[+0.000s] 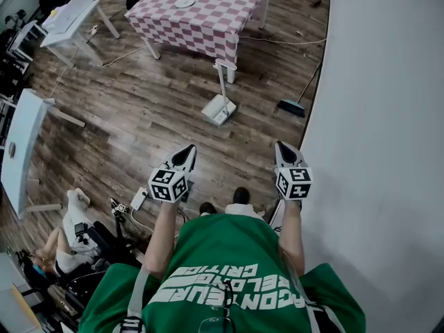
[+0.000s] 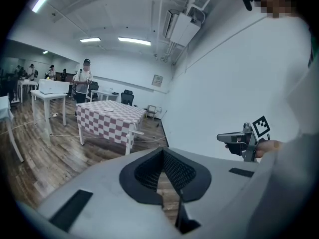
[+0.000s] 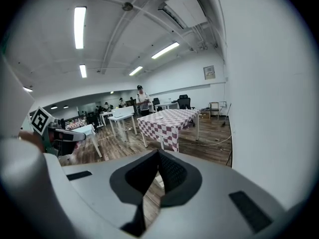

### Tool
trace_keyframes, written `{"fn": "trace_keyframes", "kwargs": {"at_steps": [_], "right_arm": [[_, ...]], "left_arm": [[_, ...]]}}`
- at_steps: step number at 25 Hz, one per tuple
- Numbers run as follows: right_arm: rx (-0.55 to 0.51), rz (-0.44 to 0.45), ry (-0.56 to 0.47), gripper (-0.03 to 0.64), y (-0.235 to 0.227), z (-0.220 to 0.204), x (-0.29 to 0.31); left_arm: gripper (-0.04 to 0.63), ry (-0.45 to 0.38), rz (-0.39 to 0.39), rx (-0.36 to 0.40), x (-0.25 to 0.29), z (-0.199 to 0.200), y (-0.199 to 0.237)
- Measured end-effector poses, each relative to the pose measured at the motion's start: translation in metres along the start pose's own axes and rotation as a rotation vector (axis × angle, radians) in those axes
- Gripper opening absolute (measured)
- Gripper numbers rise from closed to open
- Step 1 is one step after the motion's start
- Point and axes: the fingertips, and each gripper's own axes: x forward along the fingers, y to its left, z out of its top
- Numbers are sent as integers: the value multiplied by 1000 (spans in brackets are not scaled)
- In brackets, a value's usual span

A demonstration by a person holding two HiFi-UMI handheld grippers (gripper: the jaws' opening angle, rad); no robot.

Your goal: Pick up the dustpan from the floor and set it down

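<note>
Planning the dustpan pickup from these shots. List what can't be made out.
- Dustpan: head view, too small to tell whether anything lies in it.
- Its pan: left gripper view, hidden behind the body of the left gripper.
- Round thing on the checkered table: head view, too small to identify.
- Shoes: head view, partly hidden by the green shirt.
</note>
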Motion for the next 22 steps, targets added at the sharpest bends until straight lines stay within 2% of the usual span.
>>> {"fn": "trace_keyframes", "kwargs": {"at_steps": [7, 14, 22], "right_arm": [[80, 17, -53, 8, -49, 19, 6], [85, 11, -36, 8, -86, 17, 7], [111, 15, -4, 8, -102, 5, 12]], "left_arm": [[3, -11, 1, 24, 39, 16, -22], [3, 3, -18, 18, 73, 15, -48], [3, 27, -45, -7, 91, 12, -57]]}}
